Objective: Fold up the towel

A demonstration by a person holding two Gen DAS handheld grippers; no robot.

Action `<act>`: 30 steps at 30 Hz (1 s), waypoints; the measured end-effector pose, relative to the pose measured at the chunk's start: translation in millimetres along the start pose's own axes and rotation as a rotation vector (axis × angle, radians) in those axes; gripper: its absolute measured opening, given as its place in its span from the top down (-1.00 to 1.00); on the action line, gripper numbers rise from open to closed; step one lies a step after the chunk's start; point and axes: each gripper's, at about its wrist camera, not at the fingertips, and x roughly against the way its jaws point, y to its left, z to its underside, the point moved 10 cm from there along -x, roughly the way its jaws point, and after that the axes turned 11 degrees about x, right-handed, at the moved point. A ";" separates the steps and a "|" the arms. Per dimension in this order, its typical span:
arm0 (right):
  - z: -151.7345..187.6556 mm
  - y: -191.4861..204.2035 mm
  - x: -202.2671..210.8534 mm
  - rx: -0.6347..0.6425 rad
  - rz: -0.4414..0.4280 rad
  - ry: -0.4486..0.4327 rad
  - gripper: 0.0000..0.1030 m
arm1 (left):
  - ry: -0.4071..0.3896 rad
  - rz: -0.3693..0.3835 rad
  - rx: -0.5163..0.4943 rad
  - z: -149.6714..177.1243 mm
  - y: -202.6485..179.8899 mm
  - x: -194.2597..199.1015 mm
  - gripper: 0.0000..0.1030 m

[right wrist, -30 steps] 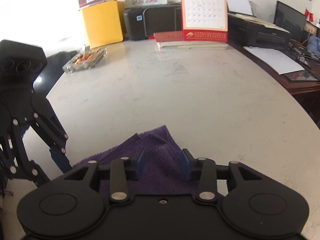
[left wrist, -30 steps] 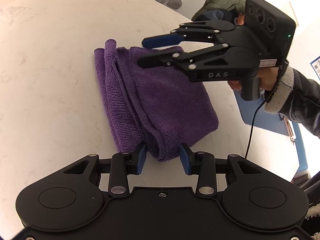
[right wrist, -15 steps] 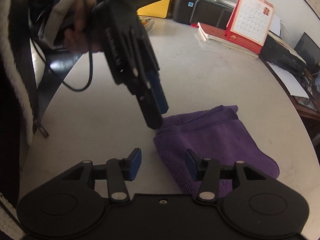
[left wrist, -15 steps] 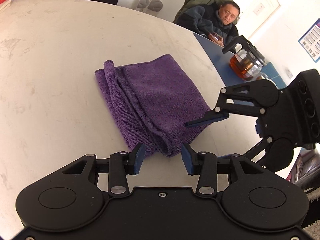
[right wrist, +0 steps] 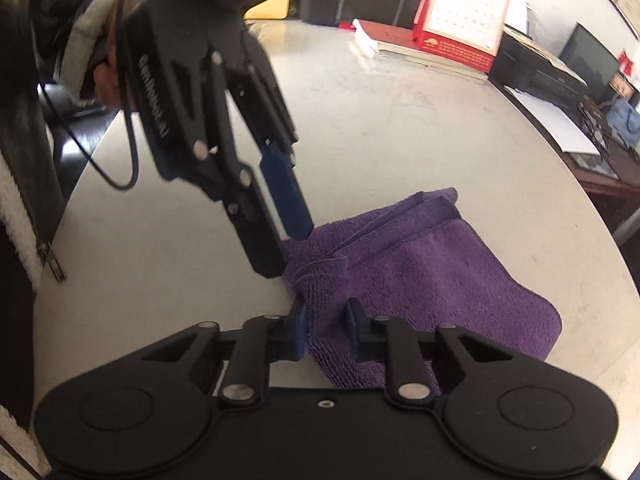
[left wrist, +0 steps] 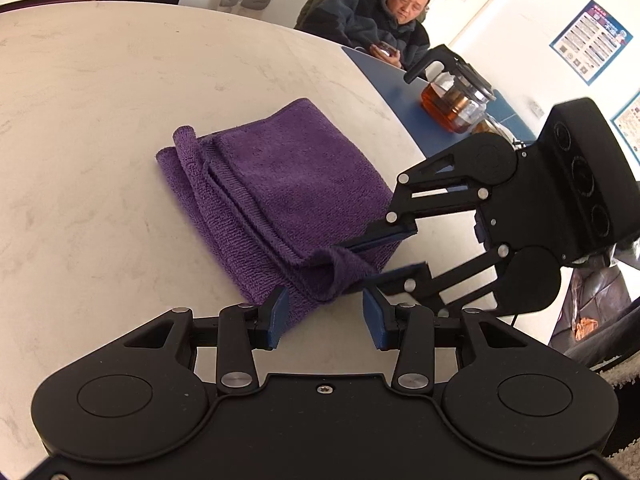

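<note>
A folded purple towel (left wrist: 280,184) lies on the white round table (left wrist: 100,100). In the left wrist view my left gripper (left wrist: 326,318) is open, its blue pads either side of the towel's nearest corner without pressing it. My right gripper (left wrist: 358,262) reaches in from the right, and its jaws are closing on that same corner, where the cloth is bunched up between the fingers. The right wrist view shows the right gripper (right wrist: 326,326) with the towel (right wrist: 432,264) in its narrow gap. There the left gripper (right wrist: 286,250) points down at the towel's left corner, held by a hand (right wrist: 106,76).
A glass teapot (left wrist: 456,100) of amber tea stands on a blue table past the round table's right edge, and a person (left wrist: 376,24) sits behind it. A red desk calendar (right wrist: 464,12), books (right wrist: 396,40) and printers stand at the table's far side. A cable (right wrist: 120,176) hangs from the left gripper.
The right gripper has slid in to the towel's near corner and narrowed its jaws on it, bunching the cloth. The left gripper has rolled a little and stays open.
</note>
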 end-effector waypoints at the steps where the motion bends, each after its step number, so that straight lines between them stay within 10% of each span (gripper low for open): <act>1: 0.1 -6.1 1.8 -0.047 -0.005 -0.012 0.84 | 0.009 0.010 -0.003 0.1 0.6 -2.9 0.22; 6: 0.6 -34.7 5.5 -0.236 -0.012 -0.063 0.89 | 0.041 0.021 -0.011 4.0 1.4 -13.1 0.20; 16: -29.7 -121.8 82.5 -0.649 0.051 -0.463 0.90 | 0.043 0.022 -0.017 6.1 -1.5 -14.5 0.16; 23: -25.0 -53.5 3.3 -0.436 -0.135 -0.233 0.90 | 0.039 0.024 -0.009 6.5 -2.9 -15.5 0.15; 30: -32.8 -41.5 8.1 -0.373 -0.173 -0.219 0.90 | 0.037 0.028 -0.008 5.7 -0.2 -13.0 0.15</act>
